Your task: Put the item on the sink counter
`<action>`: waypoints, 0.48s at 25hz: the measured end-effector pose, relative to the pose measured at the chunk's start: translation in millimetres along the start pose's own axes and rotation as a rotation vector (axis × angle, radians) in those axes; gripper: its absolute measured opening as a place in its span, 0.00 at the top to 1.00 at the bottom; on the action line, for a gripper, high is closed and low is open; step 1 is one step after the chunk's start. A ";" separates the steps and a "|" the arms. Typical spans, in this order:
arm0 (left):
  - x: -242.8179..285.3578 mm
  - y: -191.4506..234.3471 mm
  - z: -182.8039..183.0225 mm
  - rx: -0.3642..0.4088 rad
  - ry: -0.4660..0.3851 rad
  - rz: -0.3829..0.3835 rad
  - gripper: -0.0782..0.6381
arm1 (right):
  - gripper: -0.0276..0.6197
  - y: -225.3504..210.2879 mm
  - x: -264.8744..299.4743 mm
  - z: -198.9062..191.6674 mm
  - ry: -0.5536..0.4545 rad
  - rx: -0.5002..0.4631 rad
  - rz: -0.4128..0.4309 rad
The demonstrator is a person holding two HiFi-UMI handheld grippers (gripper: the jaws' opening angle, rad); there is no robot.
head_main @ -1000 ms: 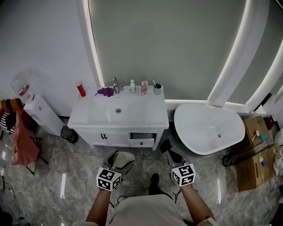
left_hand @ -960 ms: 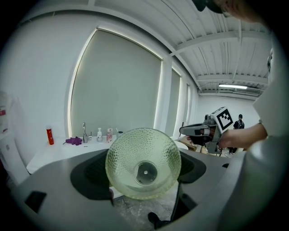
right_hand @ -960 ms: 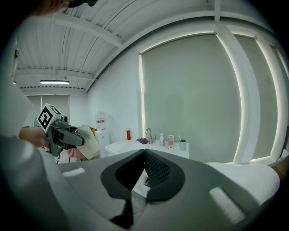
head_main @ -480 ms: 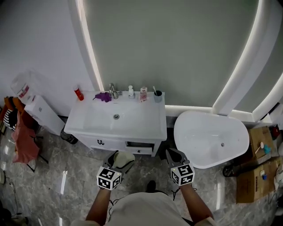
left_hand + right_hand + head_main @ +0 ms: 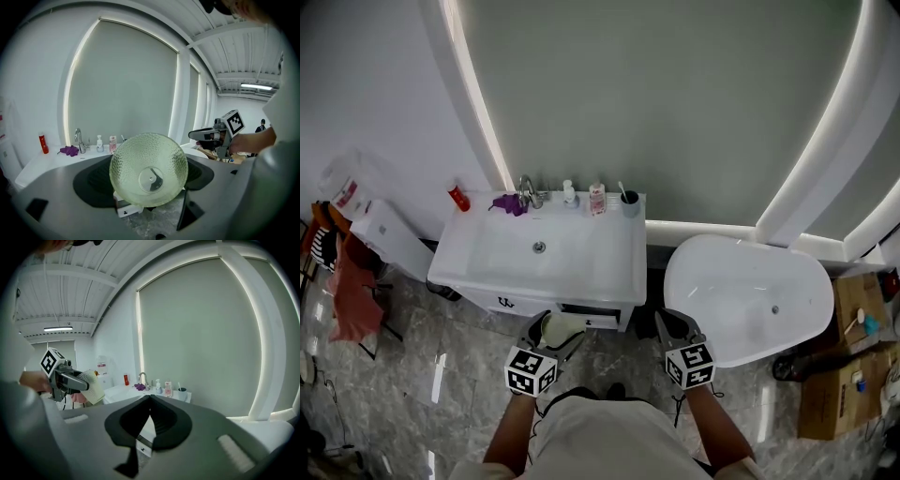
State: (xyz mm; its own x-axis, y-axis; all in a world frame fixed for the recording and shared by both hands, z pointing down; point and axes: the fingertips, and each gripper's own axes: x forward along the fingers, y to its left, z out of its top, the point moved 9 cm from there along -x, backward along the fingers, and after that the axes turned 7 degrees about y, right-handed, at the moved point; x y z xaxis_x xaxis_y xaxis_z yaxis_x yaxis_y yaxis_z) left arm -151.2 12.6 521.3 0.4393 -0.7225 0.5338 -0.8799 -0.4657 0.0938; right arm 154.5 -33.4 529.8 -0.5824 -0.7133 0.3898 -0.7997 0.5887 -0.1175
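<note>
A pale green dimpled glass bowl [image 5: 149, 168] stands on edge between the jaws of my left gripper [image 5: 149, 183], which is shut on it. In the head view the bowl [image 5: 563, 327] hangs just in front of the white sink counter [image 5: 591, 267], near its open drawer [image 5: 587, 316]. The right gripper view shows the bowl [image 5: 93, 386] from the side, held by the left gripper [image 5: 78, 382]. My right gripper [image 5: 667, 322] is shut on nothing, level with the left one, between counter and bathtub. Its jaws meet at their tips [image 5: 149, 397].
Along the counter's back stand a tap [image 5: 526, 190], a purple cloth [image 5: 506, 202], a soap bottle [image 5: 569, 195], a pink bottle [image 5: 597, 199], a toothbrush cup [image 5: 629, 203] and a red bottle [image 5: 458, 198]. A white bathtub [image 5: 748, 295] sits right; cardboard boxes [image 5: 839, 375] far right.
The sink counter has come closer and slid down-left in the head view as I stepped toward it. Both grippers keep their pose; the bowl stays held.
</note>
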 end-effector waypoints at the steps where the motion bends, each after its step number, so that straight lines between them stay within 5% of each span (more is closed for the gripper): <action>1: 4.2 0.7 1.7 0.001 0.004 0.000 0.33 | 0.94 -3.1 2.1 0.4 0.002 0.003 0.001; 12: 59.3 27.3 12.0 -0.013 0.055 -0.028 0.33 | 0.94 -28.4 41.8 -2.7 0.055 0.025 -0.014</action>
State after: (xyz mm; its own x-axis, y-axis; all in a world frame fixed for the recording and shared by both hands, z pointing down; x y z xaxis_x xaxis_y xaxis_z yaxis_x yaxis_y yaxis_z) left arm -147.0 -49.1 545.4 0.4532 -0.6799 0.5765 -0.8700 -0.4783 0.1197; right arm 153.3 -78.9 551.8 -0.5631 -0.6990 0.4409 -0.8114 0.5687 -0.1347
